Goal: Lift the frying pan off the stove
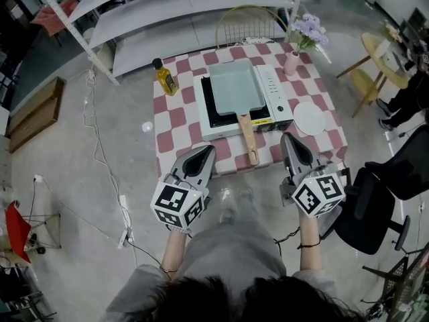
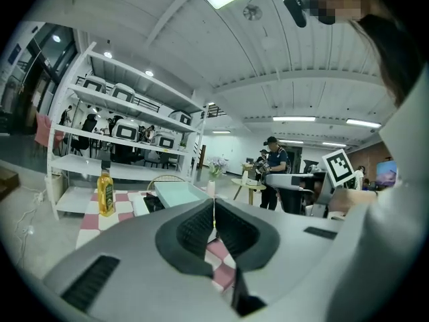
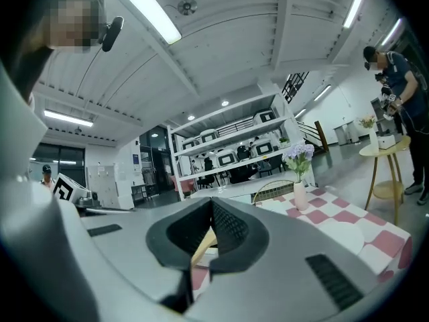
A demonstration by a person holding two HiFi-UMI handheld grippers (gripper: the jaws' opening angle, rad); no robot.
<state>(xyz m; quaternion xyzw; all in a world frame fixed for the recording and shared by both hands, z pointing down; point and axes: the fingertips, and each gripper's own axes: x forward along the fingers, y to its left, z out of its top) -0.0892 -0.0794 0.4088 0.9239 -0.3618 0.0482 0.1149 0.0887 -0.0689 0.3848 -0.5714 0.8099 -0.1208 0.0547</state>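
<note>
A pale green rectangular frying pan (image 1: 233,86) sits on the white stove (image 1: 275,92), in the middle of the pink checked table (image 1: 175,123). Its wooden handle (image 1: 247,138) points toward me and reaches the table's near edge. My left gripper (image 1: 206,149) hovers at that near edge, left of the handle, shut and empty. My right gripper (image 1: 287,137) is right of the handle by the stove's front corner, also shut and empty. In the left gripper view the pan (image 2: 175,193) lies beyond the closed left gripper (image 2: 214,213). In the right gripper view the handle (image 3: 203,243) shows below the closed right gripper (image 3: 212,210).
A yellow oil bottle (image 1: 165,76) stands at the table's left. At the right are a vase of flowers (image 1: 293,62) and a white plate (image 1: 309,118). A wire basket (image 1: 244,25) sits behind the stove. A black chair (image 1: 382,200) stands to my right, with white shelves (image 1: 167,12) beyond the table.
</note>
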